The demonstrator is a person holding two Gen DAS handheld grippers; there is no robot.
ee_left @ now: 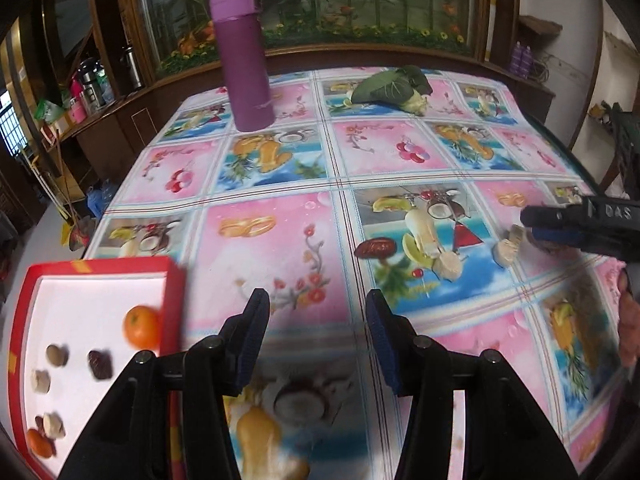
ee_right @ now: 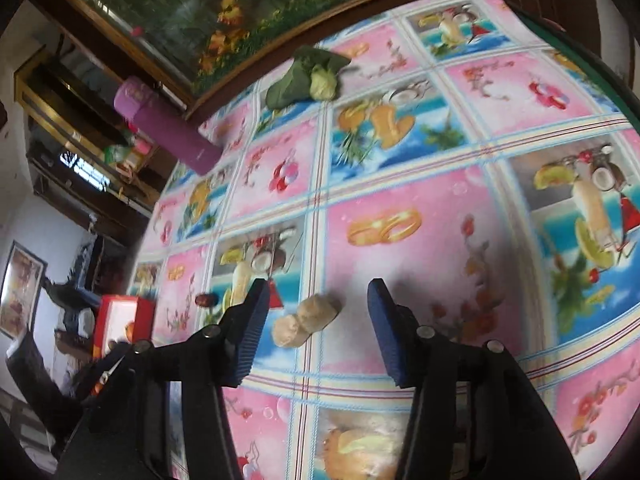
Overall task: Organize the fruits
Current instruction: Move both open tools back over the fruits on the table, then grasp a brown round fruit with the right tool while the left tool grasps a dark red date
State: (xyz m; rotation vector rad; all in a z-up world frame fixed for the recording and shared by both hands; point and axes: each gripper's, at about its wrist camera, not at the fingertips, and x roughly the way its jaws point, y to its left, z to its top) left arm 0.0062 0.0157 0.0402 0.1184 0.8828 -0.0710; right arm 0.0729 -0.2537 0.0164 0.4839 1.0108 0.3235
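With my right tongs point(ee_right: 316, 326) apart and empty over the two pale nuts point(ee_right: 306, 320), I should straddle just one, clamp gently, while left tongs point(ee_left: 318, 338) wait apart, empty.

Probably a home: tablecloth point(ee_left: 280, 240), wooden cabinets point(ee_left: 116, 120).

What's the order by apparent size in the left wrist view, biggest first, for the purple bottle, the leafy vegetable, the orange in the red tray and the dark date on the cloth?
1. Purple bottle
2. Leafy vegetable
3. Orange in the red tray, though nearness to the camera enlarges it
4. Dark date
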